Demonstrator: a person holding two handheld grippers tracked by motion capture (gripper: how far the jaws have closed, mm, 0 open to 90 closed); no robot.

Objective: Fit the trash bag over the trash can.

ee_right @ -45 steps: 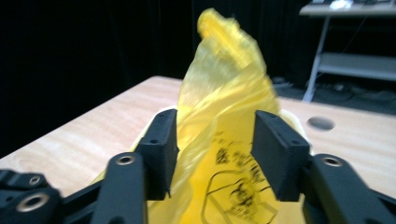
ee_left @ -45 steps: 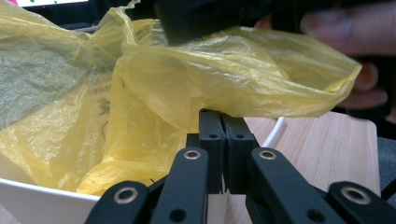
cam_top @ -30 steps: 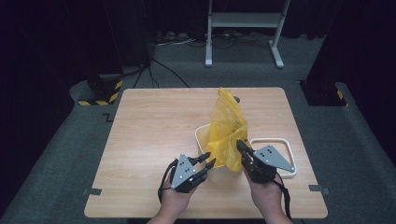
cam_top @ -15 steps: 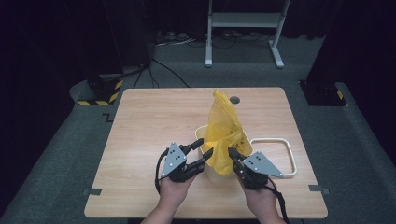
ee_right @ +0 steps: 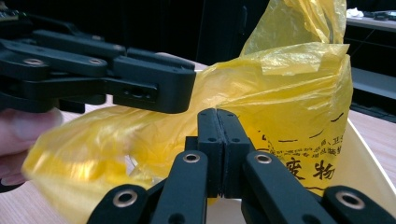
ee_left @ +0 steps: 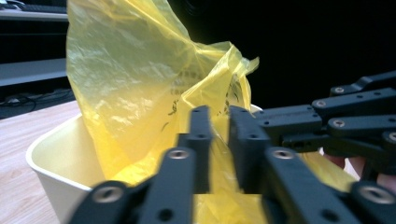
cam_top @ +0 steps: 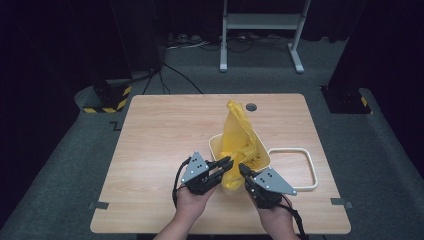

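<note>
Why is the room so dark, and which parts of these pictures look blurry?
High view: light falls on the table; the floor and surroundings stay dim. Left gripper view: the near black links are soft, while the yellow bag glows translucent. Right gripper view: the bag's left end and the hand are smeared; the printed characters stay sharp.

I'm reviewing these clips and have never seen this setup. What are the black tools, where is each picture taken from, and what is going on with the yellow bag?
A person holds two hand-held grippers, a left gripper and a right gripper. The high view looks down on a wooden table. The other two pictures come from cameras riding on each gripper. On the table stand a cream bin and, beside it, a cream frame. A yellow bag sits in the bin. The right gripper's jaws are shut on the bag's plastic. The left gripper's jaws have just been closing, with plastic between them.
</note>
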